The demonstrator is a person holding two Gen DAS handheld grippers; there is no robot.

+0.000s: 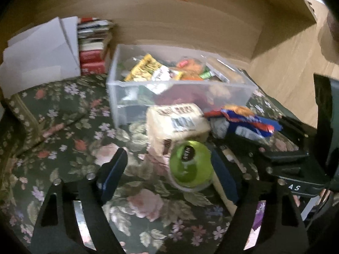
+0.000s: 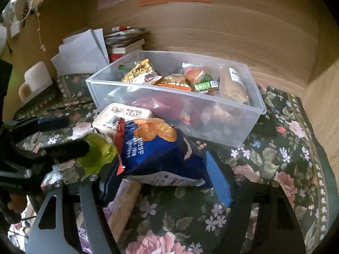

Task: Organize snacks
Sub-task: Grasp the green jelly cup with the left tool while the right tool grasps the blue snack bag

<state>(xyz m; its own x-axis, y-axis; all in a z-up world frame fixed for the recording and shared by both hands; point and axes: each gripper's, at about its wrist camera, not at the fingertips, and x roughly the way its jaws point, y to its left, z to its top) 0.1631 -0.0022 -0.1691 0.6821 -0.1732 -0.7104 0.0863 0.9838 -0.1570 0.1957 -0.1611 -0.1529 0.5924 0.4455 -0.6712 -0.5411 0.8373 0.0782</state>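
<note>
A clear plastic bin (image 1: 118, 89) (image 2: 250, 110) holds several snack packs on the floral cloth. In front of it lie a cream snack box (image 1: 175, 122) (image 2: 122, 114), a green jelly cup (image 1: 190, 167) (image 2: 97, 152) and a blue biscuit bag (image 1: 247, 122) (image 2: 156, 150). My left gripper (image 1: 169, 169) is open, its fingers either side of the green cup and apart from it. My right gripper (image 2: 161, 173) stands around the blue bag, its blue pads (image 2: 218, 182) against the bag's sides.
A stack of books (image 1: 93, 42) (image 2: 125, 40) and white papers (image 1: 42, 50) (image 2: 82, 50) stand behind the bin against the wooden wall. A white mug (image 2: 36, 80) sits at the left. The right gripper's body (image 1: 296, 160) lies to the right in the left wrist view.
</note>
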